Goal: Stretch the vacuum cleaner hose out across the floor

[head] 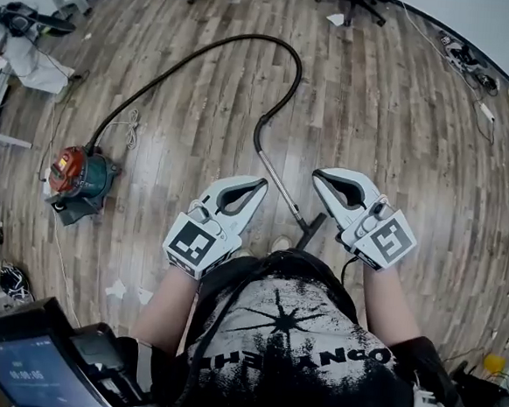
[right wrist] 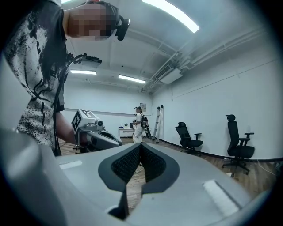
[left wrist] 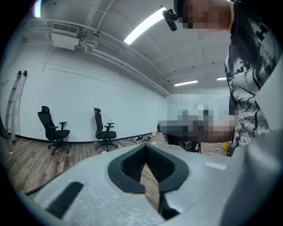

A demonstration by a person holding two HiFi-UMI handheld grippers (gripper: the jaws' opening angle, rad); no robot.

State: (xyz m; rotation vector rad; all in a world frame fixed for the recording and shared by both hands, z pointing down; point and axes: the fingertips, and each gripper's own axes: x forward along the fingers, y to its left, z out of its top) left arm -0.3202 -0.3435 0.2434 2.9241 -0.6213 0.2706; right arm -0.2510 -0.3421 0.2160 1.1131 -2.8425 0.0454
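In the head view the vacuum cleaner [head: 81, 176] is seen on the floor [head: 403, 105] at nine o'clock from the left gripper [head: 258, 184]. The hose [head: 254, 38] is looped from it toward twelve o'clock and back down into the wand [head: 283, 192], whose long axis is laid from eleven to five o'clock between the grippers, nearer the left one than the right gripper [head: 321, 176]. Both pairs of jaws are clenched on nothing; in the gripper views only chairs [left wrist: 55, 130] and walls are shown, never the hose

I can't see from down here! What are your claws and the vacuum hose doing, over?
Left claw shut, empty; right claw shut, empty. Long black vacuum hose looped on wooden floor, untouched. Silver metal wand at feet.
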